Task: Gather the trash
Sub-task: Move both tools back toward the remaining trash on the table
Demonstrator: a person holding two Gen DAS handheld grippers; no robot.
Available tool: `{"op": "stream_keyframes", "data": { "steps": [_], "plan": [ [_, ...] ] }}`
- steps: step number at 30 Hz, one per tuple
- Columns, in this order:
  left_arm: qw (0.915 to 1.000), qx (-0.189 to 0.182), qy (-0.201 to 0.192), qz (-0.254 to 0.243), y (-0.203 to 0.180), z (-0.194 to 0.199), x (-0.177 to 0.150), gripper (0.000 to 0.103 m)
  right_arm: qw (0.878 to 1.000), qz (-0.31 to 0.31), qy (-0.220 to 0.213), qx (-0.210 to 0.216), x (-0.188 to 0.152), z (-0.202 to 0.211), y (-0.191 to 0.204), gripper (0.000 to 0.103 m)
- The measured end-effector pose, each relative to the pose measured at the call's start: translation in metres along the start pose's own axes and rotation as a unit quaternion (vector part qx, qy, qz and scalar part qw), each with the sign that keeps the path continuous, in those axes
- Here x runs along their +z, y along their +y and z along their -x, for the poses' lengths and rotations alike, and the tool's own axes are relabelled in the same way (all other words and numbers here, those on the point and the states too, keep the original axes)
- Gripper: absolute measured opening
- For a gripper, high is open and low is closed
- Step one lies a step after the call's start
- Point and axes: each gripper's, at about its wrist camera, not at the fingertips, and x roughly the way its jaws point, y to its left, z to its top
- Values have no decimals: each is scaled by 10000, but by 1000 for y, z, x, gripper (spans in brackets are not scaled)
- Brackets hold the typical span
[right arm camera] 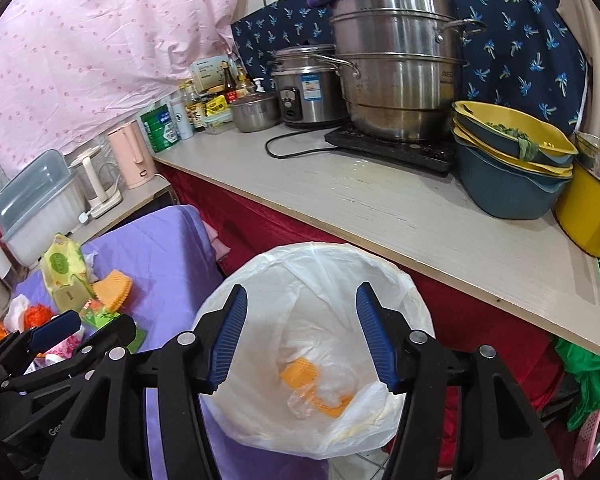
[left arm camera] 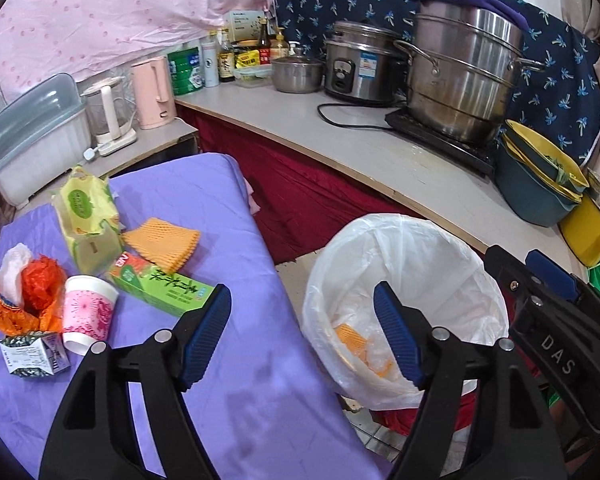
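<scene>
both grippers stand empty with jaws apart, the left gripper (left arm camera: 302, 334) over the table's right edge, the right gripper (right arm camera: 302, 338) above the bin (right arm camera: 260, 276). orange netting (right arm camera: 300, 374) and clear film already lie in the liner. more trash waits at the table's left edge: a cup (left arm camera: 86, 312), green box (left arm camera: 162, 286), orange net (left arm camera: 162, 242), wrappers (left arm camera: 40, 288) and tissue pack (left arm camera: 86, 216). risks, as i judge them: the thin cup crushing or rolling off the edge under a hard pinch, a light wrapper missing the bin, and the two grippers knocking together
</scene>
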Motion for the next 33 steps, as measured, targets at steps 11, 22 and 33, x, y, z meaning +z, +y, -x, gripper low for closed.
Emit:
{"op": "stream_keyframes", "data": {
  "steps": [11, 22, 33],
  "plan": [
    [9970, 618, -224, 403, 62, 34, -12, 76, 9987, 387, 1, 343, -11, 18, 57, 56],
    [9843, 1348, -119, 1135, 157, 59, -44, 76, 9935, 741, 160, 847, -36, 27, 130, 56],
    [9612, 1981, 113, 1916, 251, 73, -84, 82, 9841, 1033, 576, 1322, -74, 14, 206, 56]
  ]
}}
